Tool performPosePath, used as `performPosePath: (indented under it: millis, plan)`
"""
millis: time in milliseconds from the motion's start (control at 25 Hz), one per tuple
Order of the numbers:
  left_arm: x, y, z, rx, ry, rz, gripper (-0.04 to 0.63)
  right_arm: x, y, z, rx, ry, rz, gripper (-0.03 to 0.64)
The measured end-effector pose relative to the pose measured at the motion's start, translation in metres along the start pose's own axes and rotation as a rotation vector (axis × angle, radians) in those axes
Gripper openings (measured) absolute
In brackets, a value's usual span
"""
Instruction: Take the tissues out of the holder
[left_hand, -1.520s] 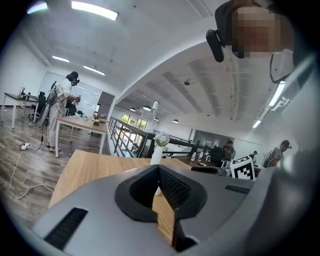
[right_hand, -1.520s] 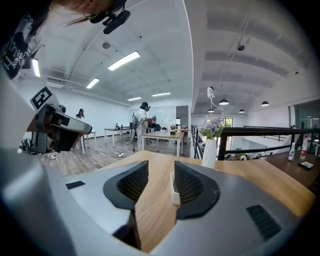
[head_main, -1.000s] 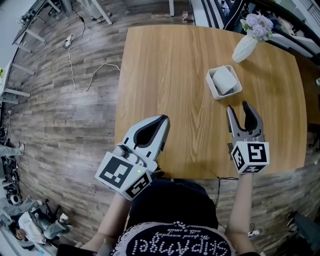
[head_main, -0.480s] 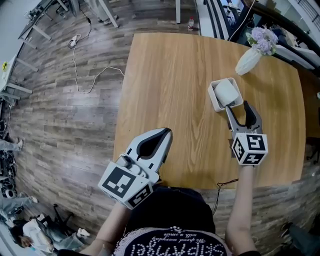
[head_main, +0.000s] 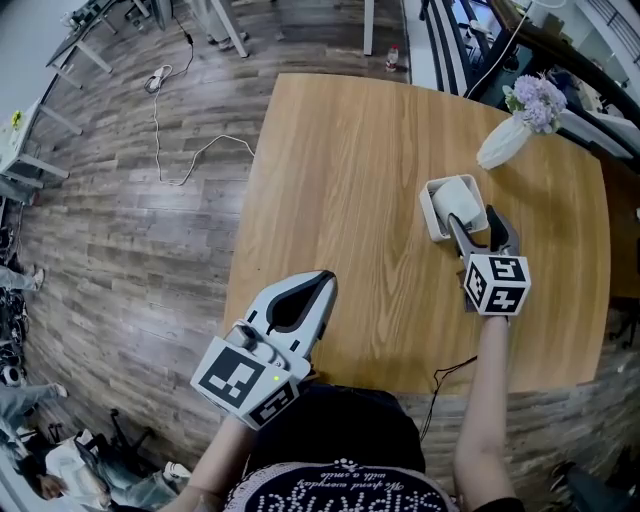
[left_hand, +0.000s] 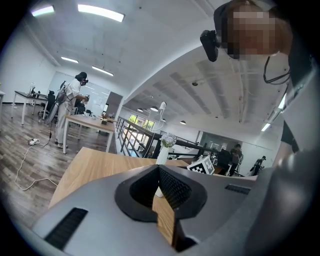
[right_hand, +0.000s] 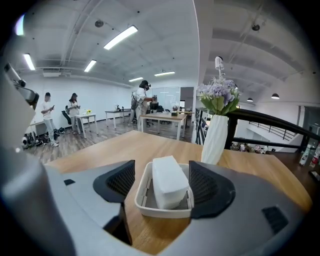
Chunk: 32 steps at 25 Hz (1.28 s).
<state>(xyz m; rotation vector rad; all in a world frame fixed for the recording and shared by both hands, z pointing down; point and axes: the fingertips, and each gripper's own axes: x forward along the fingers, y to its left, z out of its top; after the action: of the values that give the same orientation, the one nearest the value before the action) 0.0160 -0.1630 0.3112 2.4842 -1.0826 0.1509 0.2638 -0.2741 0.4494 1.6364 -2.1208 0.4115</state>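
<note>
A white tissue holder (head_main: 437, 213) stands on the wooden table (head_main: 340, 170) at the right, with a folded white stack of tissues (head_main: 459, 198) upright in it. My right gripper (head_main: 474, 222) is open just in front of the holder, and its jaws have just been opening. In the right gripper view the holder (right_hand: 162, 212) and tissues (right_hand: 169, 186) sit between the two pads (right_hand: 122, 181), which touch nothing. My left gripper (head_main: 322, 280) is shut and empty near the table's front edge; its tips (left_hand: 158, 169) meet.
A white vase with purple flowers (head_main: 505, 143) stands just beyond the holder, also seen in the right gripper view (right_hand: 215, 140). A cable (head_main: 190, 150) lies on the wood floor to the left. Desks and standing people fill the far room.
My right gripper has moved forward and down to the holder, and its jaws have spread wider. The left gripper has stayed put.
</note>
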Motion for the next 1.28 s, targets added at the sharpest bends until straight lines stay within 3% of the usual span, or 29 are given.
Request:
performPosePath:
  millis: [920,1280]
  plan:
    - [0.001,0.012,0.001,-0.020,0.008,0.038,0.005,0.053,-0.020,-0.042,0.014,0.151,0.046,0.344]
    - [0.002,0.015,0.003,-0.029,0.005,0.043,0.005,0.061,-0.026,-0.046,0.031,0.159,0.054,0.342]
